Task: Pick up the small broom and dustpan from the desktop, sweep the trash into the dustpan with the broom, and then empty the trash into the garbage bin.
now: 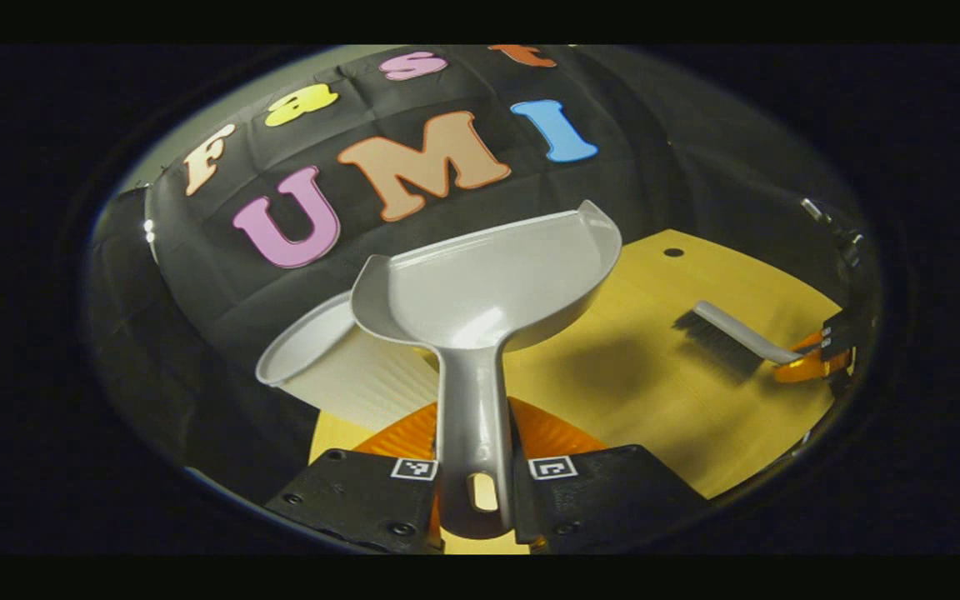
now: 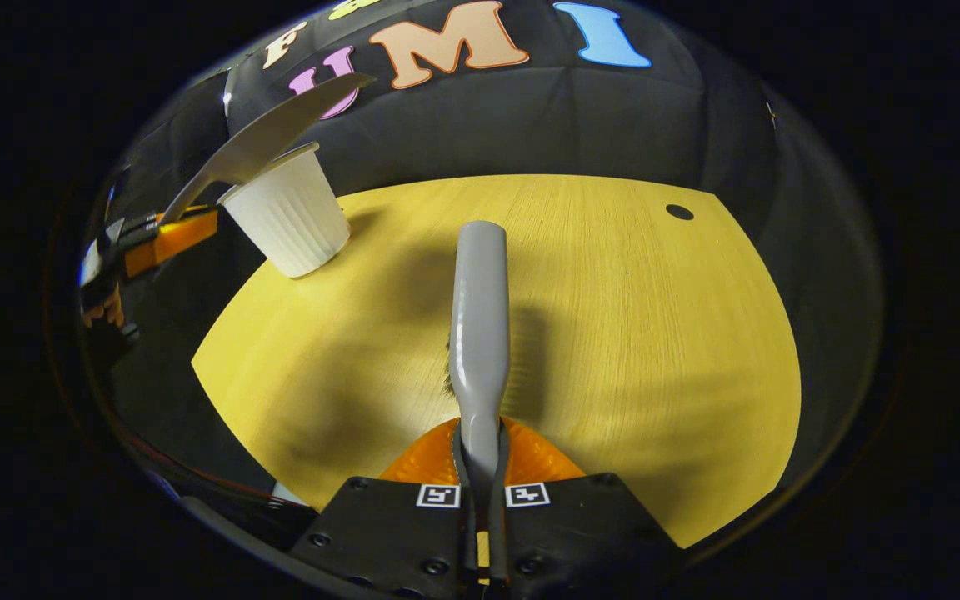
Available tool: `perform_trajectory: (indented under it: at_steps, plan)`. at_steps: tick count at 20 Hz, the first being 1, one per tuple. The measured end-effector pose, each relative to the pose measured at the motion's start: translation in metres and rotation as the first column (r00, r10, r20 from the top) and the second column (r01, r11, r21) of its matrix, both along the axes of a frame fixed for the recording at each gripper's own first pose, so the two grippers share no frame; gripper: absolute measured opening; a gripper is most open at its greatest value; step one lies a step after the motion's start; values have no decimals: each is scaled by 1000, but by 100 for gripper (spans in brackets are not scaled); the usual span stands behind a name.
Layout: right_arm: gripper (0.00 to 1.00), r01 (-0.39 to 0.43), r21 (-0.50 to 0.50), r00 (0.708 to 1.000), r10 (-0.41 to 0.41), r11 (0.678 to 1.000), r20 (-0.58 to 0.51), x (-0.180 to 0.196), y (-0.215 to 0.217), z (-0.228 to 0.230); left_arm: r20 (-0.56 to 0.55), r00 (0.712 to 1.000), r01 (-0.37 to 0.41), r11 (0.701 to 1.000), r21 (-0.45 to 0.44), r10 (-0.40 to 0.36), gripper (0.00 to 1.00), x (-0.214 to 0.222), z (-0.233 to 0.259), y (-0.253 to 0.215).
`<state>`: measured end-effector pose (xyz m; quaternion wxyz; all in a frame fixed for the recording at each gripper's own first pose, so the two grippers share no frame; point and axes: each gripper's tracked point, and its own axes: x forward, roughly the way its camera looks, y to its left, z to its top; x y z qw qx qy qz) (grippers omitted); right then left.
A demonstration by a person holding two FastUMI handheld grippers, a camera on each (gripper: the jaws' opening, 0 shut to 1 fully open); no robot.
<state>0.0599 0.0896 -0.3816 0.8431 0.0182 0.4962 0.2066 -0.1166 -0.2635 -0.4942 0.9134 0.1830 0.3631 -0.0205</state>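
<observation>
My left gripper is shut on the handle of the grey dustpan, which is lifted off the table with its tray over the mouth of the white ribbed garbage bin. In the right gripper view the dustpan tilts above the bin, with the left gripper at the far left. My right gripper is shut on the grey broom, which points forward low over the table. In the left gripper view the broom has its dark bristles down near the table, held by the right gripper.
The yellow wooden table has a small dark hole near its far right corner. The bin stands at the table's far left corner. Black cloth walls close the booth behind and beside the table.
</observation>
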Motion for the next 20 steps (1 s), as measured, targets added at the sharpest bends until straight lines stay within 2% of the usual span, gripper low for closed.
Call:
perform_trajectory:
  at_steps: [1, 2, 3, 4, 5, 7, 8, 15, 17, 18, 20]
  plan:
    - [4, 5, -10, 1000, -5, 1000, 0, 0, 3, -2, -25, 1000, 9, 1000, -3, -9, 27, -8, -11, -5]
    - [4, 5, -23, 1000, -5, 1000, 0, 0, 5, -4, -54, 999, 8, 1000, -6, -8, 22, -18, -24, -8]
    - [5, 3, -36, 1000, -4, 999, -1, 0, 7, -6, -78, 997, 6, 1000, -11, -7, 27, -27, -36, -9]
    - [4, -4, -57, 1000, 3, 998, -14, 1, 8, -6, -120, 993, -15, 999, -28, 11, 22, -31, -49, -5]
    - [4, -3, -63, 1000, 2, 998, -18, 2, 9, -6, -142, 990, -26, 999, -37, 20, 25, -37, -60, -5]
    - [5, -7, -82, 999, 4, 997, -32, 4, 9, -6, -182, 983, -44, 998, -35, 37, 23, -55, -83, -4]
    - [5, -7, -95, 999, 3, 995, -39, 4, 9, -5, -195, 980, -52, 998, -36, 44, 25, -65, -93, -3]
    - [4, -31, -238, 994, 5, 971, -110, 12, 28, -2, -359, 929, -102, 995, -14, 90, 27, -119, -150, 9]
    - [4, -42, -275, 990, 3, 961, -141, 14, 28, 2, -389, 916, -113, 993, -17, 98, 24, -129, -164, 3]
    - [4, -49, -284, 990, 7, 958, -144, 15, 32, 3, -405, 909, -118, 993, -17, 101, 27, -135, -170, 3]
    - [5, -49, -305, 990, 5, 951, -143, 15, 31, 5, -416, 903, -114, 993, 9, 108, 26, -138, -172, 7]
